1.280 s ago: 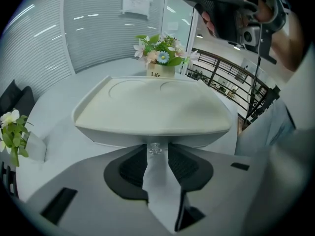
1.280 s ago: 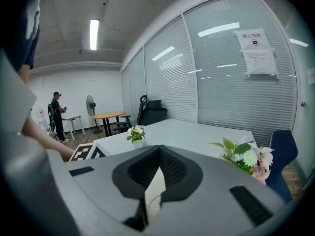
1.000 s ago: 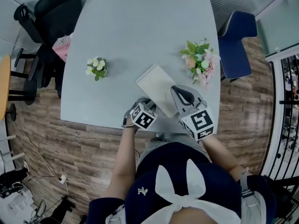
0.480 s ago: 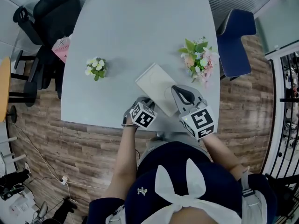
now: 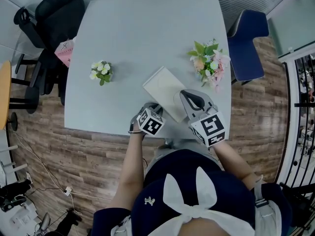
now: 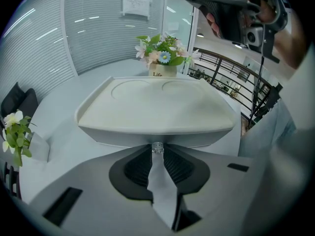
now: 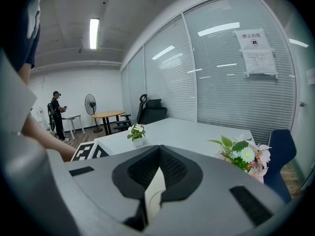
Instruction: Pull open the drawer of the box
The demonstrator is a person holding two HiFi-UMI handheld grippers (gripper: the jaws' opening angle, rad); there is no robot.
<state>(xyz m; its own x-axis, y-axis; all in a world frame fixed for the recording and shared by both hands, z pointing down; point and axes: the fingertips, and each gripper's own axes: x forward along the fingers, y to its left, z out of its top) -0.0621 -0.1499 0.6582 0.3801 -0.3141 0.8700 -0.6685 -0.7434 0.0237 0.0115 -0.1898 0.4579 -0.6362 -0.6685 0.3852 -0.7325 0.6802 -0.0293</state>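
The box (image 6: 155, 107) lies flat on the table (image 5: 147, 28) close to its near edge, just in front of the person, with the bouquet (image 5: 209, 63) near its far right side and a small flower pot (image 5: 102, 71) well apart to the left. Its drawer (image 6: 123, 135) looks fully closed. The left gripper (image 6: 157, 154) has just been closing its jaws and now pinches the small clear knob (image 6: 157, 147) at the drawer's front with only the very tips. That thin hold on a smooth, tiny knob is the first risk: a quick tug would probably make the tips slip off. The gripper also points steeply down, so a pull that drifts upward could lift the front of the box rather than slide the drawer. The box looks light and nothing pins it, so the whole box may travel toward the table edge with the drawer staying in. The right gripper (image 5: 189, 96), its jaws pressed together on nothing, hangs by the box's right corner and looks out over the table; it seems not to be bracing the box. If the box swings while dragged, it could bump that gripper.
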